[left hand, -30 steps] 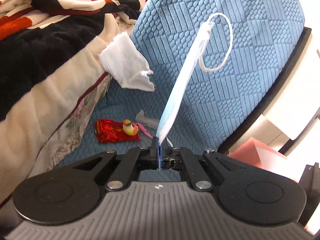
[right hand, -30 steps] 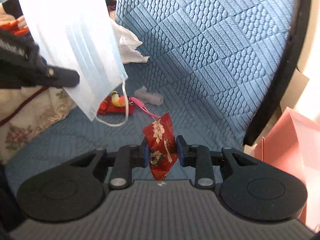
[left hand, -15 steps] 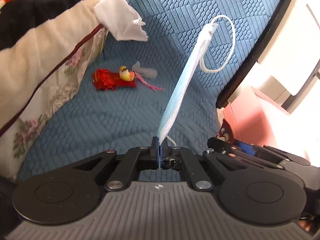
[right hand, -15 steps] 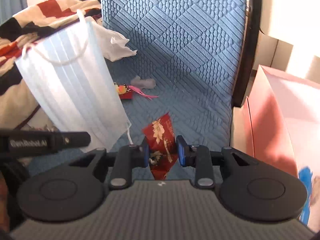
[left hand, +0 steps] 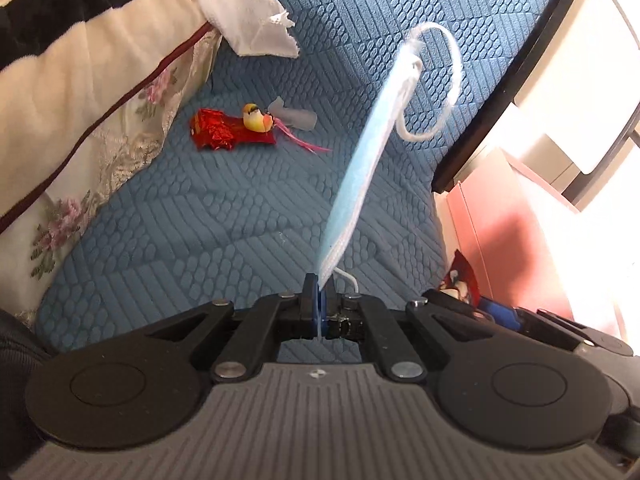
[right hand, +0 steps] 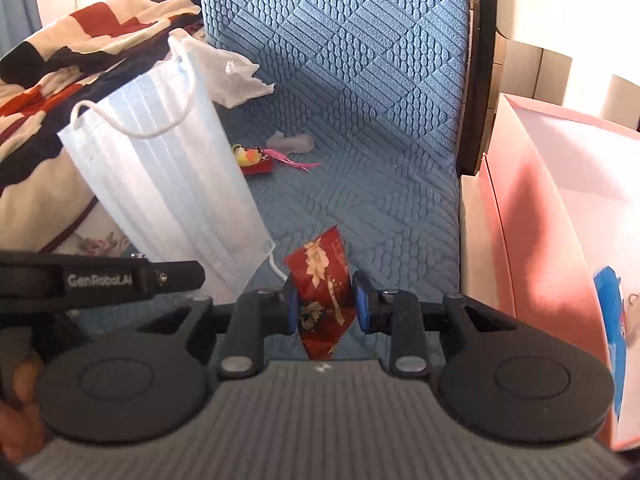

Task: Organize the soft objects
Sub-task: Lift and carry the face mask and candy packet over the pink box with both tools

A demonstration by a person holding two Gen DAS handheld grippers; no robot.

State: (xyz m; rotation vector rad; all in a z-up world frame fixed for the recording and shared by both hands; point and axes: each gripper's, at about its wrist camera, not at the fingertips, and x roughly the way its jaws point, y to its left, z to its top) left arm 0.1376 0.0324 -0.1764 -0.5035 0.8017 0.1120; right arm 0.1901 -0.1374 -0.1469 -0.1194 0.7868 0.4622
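My left gripper (left hand: 320, 304) is shut on the lower edge of a pale blue face mask (left hand: 366, 152), which stands up edge-on with its white ear loop (left hand: 436, 80) at the top. From the right wrist view the same mask (right hand: 168, 184) shows its pleated face at the left. A red patterned wrapper (right hand: 324, 292) is clamped between the pads of my right gripper (right hand: 326, 304). Both grippers hang over the blue quilted mattress (left hand: 224, 208). On it lie a red wrapper (left hand: 216, 134), a small yellow-orange bird toy (left hand: 257, 118) and a crumpled white tissue (left hand: 248, 28).
A folded blanket (left hand: 80, 60) in cream, black and red covers the left side of the bed. A pink paper bag (right hand: 560, 216) stands beside the mattress at the right, past its dark edge (right hand: 478, 80). A small grey scrap (left hand: 294, 114) lies by the bird toy.
Both grippers have pulled back and swung right with their loads. The pink bag has come into view on the right and the tissue and toy have slid up and left.
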